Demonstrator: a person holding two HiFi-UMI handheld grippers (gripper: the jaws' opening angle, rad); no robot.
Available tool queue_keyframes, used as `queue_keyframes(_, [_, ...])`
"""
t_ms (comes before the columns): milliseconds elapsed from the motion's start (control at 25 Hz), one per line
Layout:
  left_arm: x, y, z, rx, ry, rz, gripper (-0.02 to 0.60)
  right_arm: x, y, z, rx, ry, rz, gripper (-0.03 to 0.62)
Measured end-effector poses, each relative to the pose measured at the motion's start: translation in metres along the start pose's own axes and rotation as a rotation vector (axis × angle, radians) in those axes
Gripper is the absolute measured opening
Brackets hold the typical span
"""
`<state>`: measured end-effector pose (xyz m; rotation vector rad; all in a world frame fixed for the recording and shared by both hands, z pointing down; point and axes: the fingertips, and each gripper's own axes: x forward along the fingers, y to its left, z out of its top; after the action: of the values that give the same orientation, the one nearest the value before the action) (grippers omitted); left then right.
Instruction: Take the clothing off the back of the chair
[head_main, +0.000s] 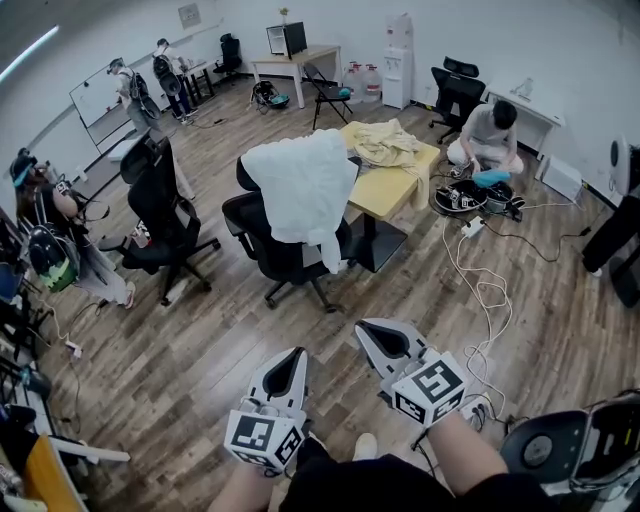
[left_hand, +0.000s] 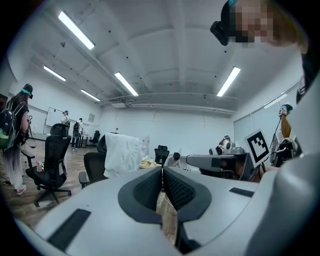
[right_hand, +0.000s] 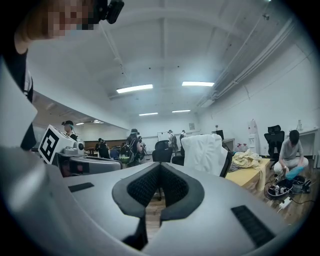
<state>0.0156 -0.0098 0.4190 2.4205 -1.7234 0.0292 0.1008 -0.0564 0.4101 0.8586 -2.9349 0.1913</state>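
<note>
**Clothing hangs well ahead; nothing held yet**

The left hand-held gripper sits low in the head view. Its jaws are pressed together on nothing, and only the wooden floor shows past their seam in the left gripper view. The white clothing lies straight ahead and well apart from both tools. It is draped over the back of the black chair, long axis hanging downward, with one strip trailing past the seat. The right hand-held gripper is just beside the left, likewise closed and empty. Neither looks clearly nearer, though the left seems slightly better lined up with the garment. The yellow bench stands just behind the chair, to its right.
</note>
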Motion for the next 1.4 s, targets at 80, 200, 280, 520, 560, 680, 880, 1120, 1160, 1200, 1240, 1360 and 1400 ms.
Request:
queue_keyframes(80, [0.001, 0.006, 0.001, 0.003, 0.001, 0.001, 0.021, 0.006, 0.000, 0.000, 0.006, 0.003, 0.002, 0.012])
queue_keyframes(200, [0.002, 0.013, 0.003, 0.007, 0.004, 0.001, 0.021, 0.013, 0.001, 0.001, 0.009, 0.006, 0.007, 0.012])
queue_keyframes(280, [0.002, 0.018, 0.004, 0.008, 0.005, -0.002, 0.021, 0.019, 0.003, 0.002, 0.010, 0.005, 0.006, 0.012])
queue_keyframes(520, [0.004, 0.040, 0.008, 0.019, 0.009, -0.013, 0.021, 0.039, 0.007, 0.006, 0.006, 0.008, -0.008, 0.012])
queue_keyframes(560, [0.004, 0.044, 0.009, 0.020, 0.010, -0.018, 0.021, 0.042, 0.008, 0.007, 0.006, 0.007, -0.012, 0.014])
queue_keyframes(680, [0.005, 0.055, 0.011, 0.017, 0.010, -0.033, 0.021, 0.054, 0.010, 0.009, 0.007, 0.003, -0.023, 0.012])
queue_keyframes(880, [0.008, 0.079, 0.014, 0.012, 0.015, -0.046, 0.021, 0.075, 0.012, 0.013, 0.007, 0.007, -0.041, 0.012])
queue_keyframes(1120, [0.017, 0.107, 0.019, 0.007, 0.016, -0.061, 0.021, 0.102, 0.009, 0.019, 0.005, 0.004, -0.063, 0.012])
queue_keyframes(1160, [0.018, 0.111, 0.020, 0.007, 0.016, -0.065, 0.021, 0.106, 0.008, 0.021, 0.005, 0.002, -0.067, 0.012])
queue_keyframes(1200, [0.020, 0.116, 0.020, 0.007, 0.016, -0.068, 0.021, 0.111, 0.007, 0.022, 0.005, -0.001, -0.071, 0.012])
queue_keyframes(1240, [0.022, 0.121, 0.021, 0.008, 0.017, -0.070, 0.021, 0.116, 0.005, 0.023, 0.006, -0.002, -0.075, 0.014])
queue_keyframes(1360, [0.028, 0.137, 0.024, 0.011, 0.019, -0.075, 0.021, 0.133, 0.002, 0.026, 0.010, -0.009, -0.084, 0.012])
queue_keyframes(1400, [0.030, 0.142, 0.025, 0.012, 0.020, -0.079, 0.021, 0.138, 0.001, 0.027, 0.013, -0.013, -0.087, 0.012])
